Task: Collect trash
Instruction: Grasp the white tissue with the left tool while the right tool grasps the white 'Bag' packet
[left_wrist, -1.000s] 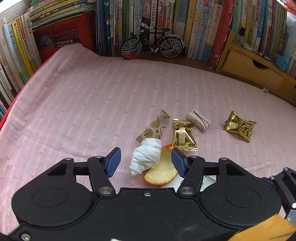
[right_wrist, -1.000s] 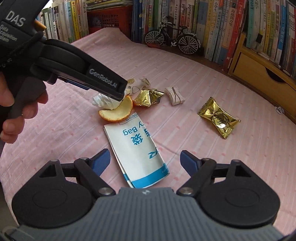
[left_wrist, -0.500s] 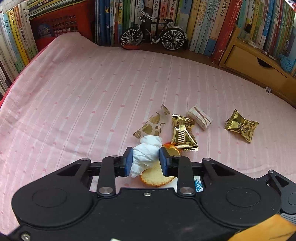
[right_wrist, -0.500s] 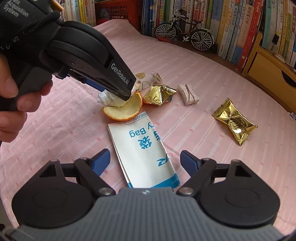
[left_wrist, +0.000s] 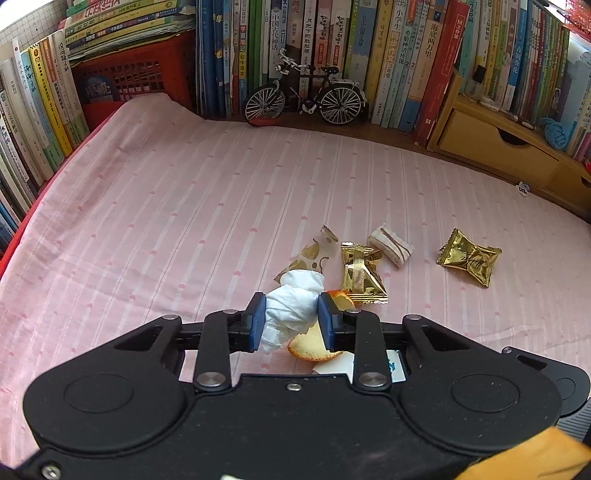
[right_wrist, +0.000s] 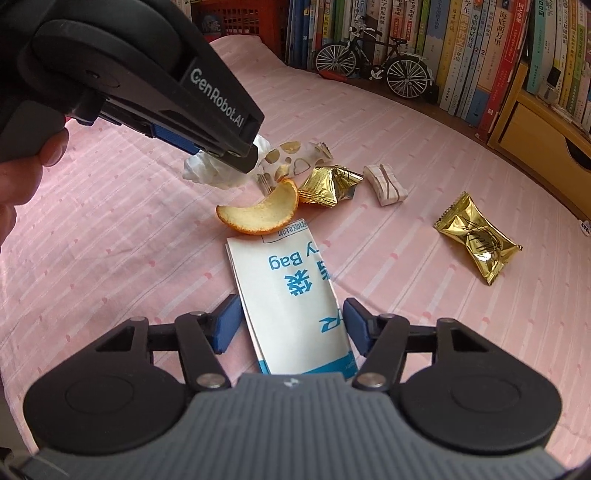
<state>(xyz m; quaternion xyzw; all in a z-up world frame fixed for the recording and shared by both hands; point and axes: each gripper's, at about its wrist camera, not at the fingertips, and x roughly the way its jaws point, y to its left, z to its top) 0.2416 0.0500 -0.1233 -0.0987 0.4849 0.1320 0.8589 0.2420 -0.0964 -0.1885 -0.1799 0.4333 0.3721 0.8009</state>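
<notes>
Trash is barely started: your left gripper (left_wrist: 291, 320) is clamped on the tissue (left_wrist: 291, 306) mid-bed (left_wrist: 147, 221), while your right gripper (right_wrist: 290, 324), closing, straddles the bag (right_wrist: 291, 291) unpinched. Peel (right_wrist: 258, 214) and wrappers (right_wrist: 476, 236) remain.

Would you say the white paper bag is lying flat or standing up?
Flat: the white paper bag lies on the pink sheet.
</notes>
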